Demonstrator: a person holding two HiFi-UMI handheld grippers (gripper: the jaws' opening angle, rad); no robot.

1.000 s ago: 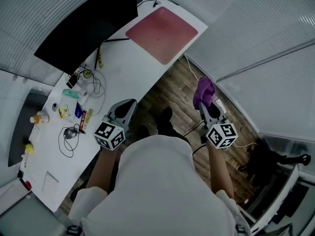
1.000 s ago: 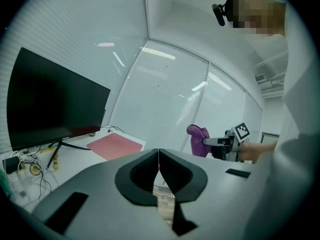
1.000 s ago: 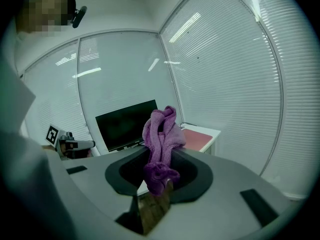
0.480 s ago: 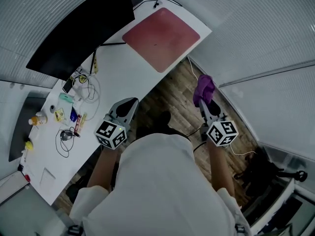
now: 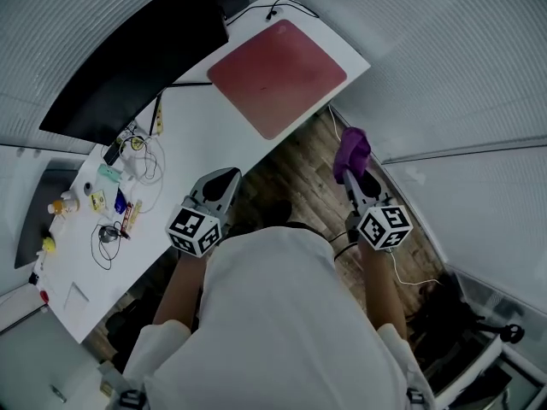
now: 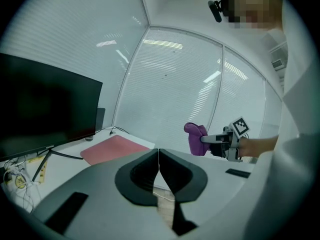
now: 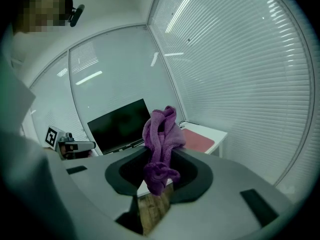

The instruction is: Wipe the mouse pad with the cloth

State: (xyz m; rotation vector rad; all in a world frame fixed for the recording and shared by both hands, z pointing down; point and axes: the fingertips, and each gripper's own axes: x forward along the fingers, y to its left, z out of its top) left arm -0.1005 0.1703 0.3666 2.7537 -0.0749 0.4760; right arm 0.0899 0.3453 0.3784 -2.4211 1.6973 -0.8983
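The right claw (image 7: 159, 176) grips a seemingly soft, light purple cloth (image 7: 162, 134) by its bunched middle, well short of the red mouse pad (image 5: 278, 67) at the surface's (image 5: 201, 131) far end; the left claw (image 6: 158, 164) is clenched empty.

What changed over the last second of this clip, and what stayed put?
Nothing was gripped or released. The person shifted toward the pad end of the desk, so the mouse pad sits slightly nearer in the head view. The right gripper still clamps the purple cloth; the left gripper stays shut and empty.
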